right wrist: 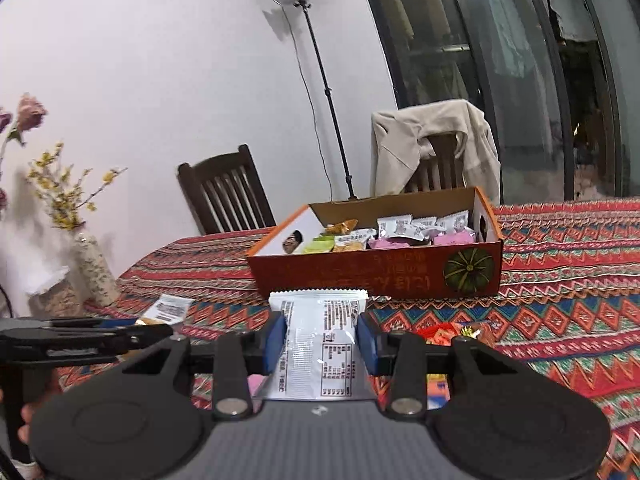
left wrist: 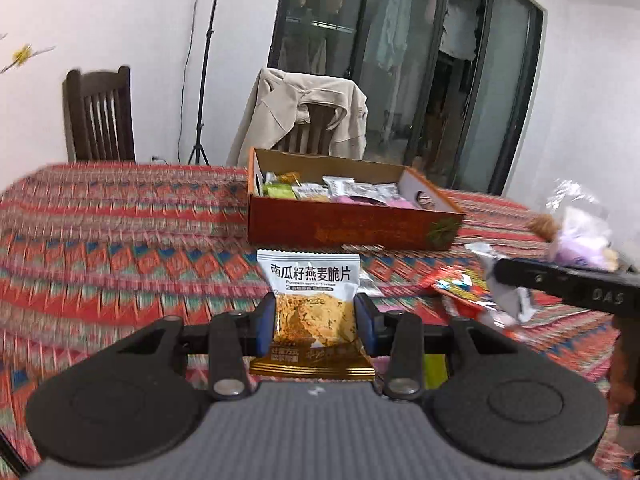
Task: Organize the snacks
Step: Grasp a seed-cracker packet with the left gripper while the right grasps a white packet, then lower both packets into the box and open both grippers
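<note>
My left gripper (left wrist: pixel 315 320) is shut on a white and gold pumpkin-seed oat crisp packet (left wrist: pixel 310 280), held upright above the patterned tablecloth. My right gripper (right wrist: pixel 320 344) is shut on a white snack packet (right wrist: pixel 320 332) with its printed back facing me. Ahead of both stands an open red cardboard box (left wrist: pixel 344 226) (right wrist: pixel 376 268) with several packets inside: green, yellow, white and pink ones. The right gripper shows in the left wrist view as a black bar (left wrist: pixel 568 282) at the right. The left gripper shows in the right wrist view at the left edge (right wrist: pixel 84 338).
Loose red and white snack wrappers (left wrist: pixel 464 286) lie on the tablecloth right of the left gripper. A plush toy in a clear bag (left wrist: pixel 580 240) sits far right. A vase of flowers (right wrist: pixel 94 268) stands at the table's left. Two chairs, one draped with a beige jacket (left wrist: pixel 304 116), stand behind the table.
</note>
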`<state>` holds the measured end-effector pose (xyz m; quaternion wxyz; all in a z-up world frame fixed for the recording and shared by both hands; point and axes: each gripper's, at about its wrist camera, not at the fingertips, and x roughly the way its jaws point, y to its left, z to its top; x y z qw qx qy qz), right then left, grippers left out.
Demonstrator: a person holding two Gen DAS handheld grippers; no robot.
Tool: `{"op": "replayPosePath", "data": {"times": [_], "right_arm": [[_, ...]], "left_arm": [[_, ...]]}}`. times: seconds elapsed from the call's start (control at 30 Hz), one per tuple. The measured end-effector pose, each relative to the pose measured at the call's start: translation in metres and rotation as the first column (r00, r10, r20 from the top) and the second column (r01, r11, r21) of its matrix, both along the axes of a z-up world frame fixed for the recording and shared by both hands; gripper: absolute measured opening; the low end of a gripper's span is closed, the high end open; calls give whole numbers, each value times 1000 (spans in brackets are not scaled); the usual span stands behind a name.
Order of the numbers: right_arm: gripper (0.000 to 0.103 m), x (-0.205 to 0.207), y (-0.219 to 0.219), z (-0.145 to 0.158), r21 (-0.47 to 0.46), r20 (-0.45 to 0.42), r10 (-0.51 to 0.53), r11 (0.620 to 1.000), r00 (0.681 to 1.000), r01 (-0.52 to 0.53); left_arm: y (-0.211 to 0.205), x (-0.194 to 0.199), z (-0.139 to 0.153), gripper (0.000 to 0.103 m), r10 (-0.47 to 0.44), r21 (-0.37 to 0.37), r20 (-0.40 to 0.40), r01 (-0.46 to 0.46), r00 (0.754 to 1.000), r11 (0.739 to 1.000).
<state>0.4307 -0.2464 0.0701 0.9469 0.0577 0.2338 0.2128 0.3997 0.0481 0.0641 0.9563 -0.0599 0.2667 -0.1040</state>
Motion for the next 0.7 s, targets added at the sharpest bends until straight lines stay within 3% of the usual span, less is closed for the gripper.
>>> {"op": "replayPosePath", "data": {"times": [0.17,0.4,0.57,0.7], "right_arm": [[39,-43,-4,4,-29,-8,10,1000,1000,-11],[39,-80,-8,16,-46,8,26,999,1000,-26],[39,-86,-12,24,-44,26,30,999,999,-29],[39,-68,-9,44,-55,65,58,997,996,-55]], "left_arm": [[0,-42,2,41,7,-54,-18,-8,1000,998],[-7,-73,20,41,-11,-68,33,13,999,998],[-9,-66,31,41,-38,-77,53,42,998,996],[-11,-32,54,41,-66,-38,97,70,993,997]]}}
